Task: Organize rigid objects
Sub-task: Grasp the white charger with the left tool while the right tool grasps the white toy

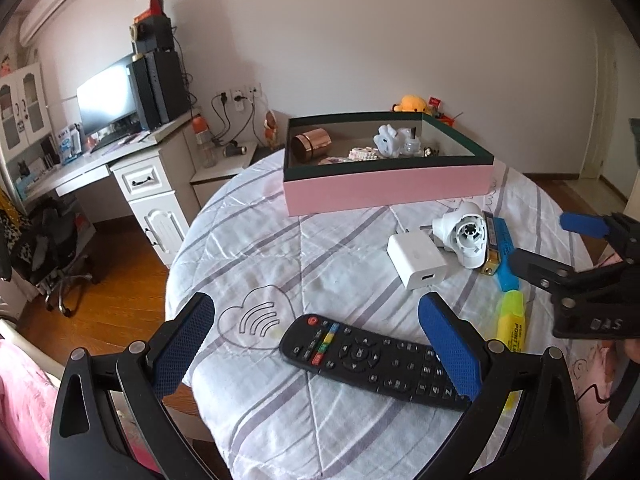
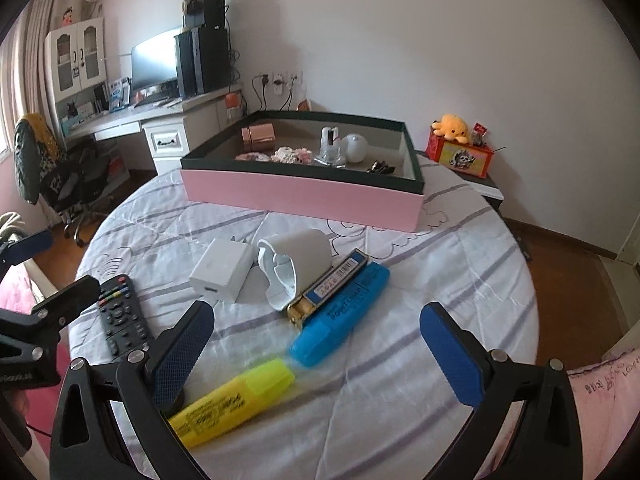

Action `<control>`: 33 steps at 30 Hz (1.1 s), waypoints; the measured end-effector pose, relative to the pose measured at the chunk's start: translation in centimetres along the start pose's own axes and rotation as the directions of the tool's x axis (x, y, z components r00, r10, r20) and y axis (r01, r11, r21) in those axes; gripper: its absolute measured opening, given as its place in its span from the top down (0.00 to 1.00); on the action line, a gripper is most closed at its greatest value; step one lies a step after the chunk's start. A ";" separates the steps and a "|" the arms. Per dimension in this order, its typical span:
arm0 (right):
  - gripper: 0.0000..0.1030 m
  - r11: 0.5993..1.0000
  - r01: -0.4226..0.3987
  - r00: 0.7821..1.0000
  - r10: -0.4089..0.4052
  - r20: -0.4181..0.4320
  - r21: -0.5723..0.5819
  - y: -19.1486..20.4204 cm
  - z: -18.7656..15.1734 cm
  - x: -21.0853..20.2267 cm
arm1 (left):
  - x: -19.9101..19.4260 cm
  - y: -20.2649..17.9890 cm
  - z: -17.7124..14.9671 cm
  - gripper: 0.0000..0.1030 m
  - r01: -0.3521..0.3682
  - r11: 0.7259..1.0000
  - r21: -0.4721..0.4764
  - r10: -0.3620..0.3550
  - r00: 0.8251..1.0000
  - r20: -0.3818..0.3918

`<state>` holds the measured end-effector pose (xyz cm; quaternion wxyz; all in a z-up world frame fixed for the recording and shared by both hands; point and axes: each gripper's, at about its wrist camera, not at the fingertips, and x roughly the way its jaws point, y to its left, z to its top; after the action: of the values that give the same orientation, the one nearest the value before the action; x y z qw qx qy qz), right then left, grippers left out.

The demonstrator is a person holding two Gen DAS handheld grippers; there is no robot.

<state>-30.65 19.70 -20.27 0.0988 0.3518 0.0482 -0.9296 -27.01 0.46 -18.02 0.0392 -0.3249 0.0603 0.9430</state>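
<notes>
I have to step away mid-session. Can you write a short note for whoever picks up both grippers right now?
Left gripper: open, empty, over the remote.
Right gripper: open, empty, above the yellow highlighter.
Done: a copper tin, a small bottle and a few small bits already lie in the pink box.
Left on the table: remote, white charger, white plug, harmonica, blue highlighter, yellow highlighter.
</notes>
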 end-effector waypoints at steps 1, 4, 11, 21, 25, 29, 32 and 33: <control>0.00 1.000 -0.003 1.000 0.003 -0.004 0.000 -0.1 0.2 0.5 | 0.3 -0.1 0.1 0.00 0.002 1.000 0.004 -0.002 1.000 -0.003; 0.00 1.000 -0.020 0.999 0.020 -0.025 -0.007 -0.4 0.8 2.1 | 1.2 -0.4 0.4 0.00 0.009 1.000 0.018 -0.008 1.000 -0.015; 0.00 0.997 -0.054 0.997 0.050 -0.059 -0.061 -0.4 2.3 4.8 | 3.2 -1.6 1.1 0.00 0.039 0.998 0.039 -0.038 0.998 -0.043; 0.36 0.978 -0.189 0.978 0.180 -0.106 -0.082 -0.7 3.4 7.5 | 5.2 -2.8 1.9 0.00 0.043 0.997 0.071 -0.037 0.996 -0.080; 0.42 0.968 -0.231 0.966 0.218 -0.136 -0.092 -0.7 3.1 7.9 | 5.8 -3.7 1.9 0.00 0.064 0.994 0.089 -0.055 0.993 -0.100; 0.42 0.963 -0.262 0.961 0.255 -0.109 -0.059 -1.5 3.0 7.4 | 6.5 -4.5 2.1 0.00 0.075 0.992 0.101 -0.062 0.990 -0.125; 0.42 0.965 -0.261 0.964 0.259 -0.059 -0.037 -2.5 3.0 6.1 | 6.9 -5.2 2.3 0.00 0.091 0.991 0.097 -0.076 0.987 -0.140; 0.42 0.966 -0.257 0.966 0.255 -0.044 -0.030 -2.8 3.1 5.8 | 7.2 -5.4 2.4 0.00 0.094 0.991 0.096 -0.079 0.986 -0.146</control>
<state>-37.48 21.05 -21.74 0.2233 0.3719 0.0206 -0.9008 -33.45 6.42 -21.07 0.0924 -0.3912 0.0973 0.9105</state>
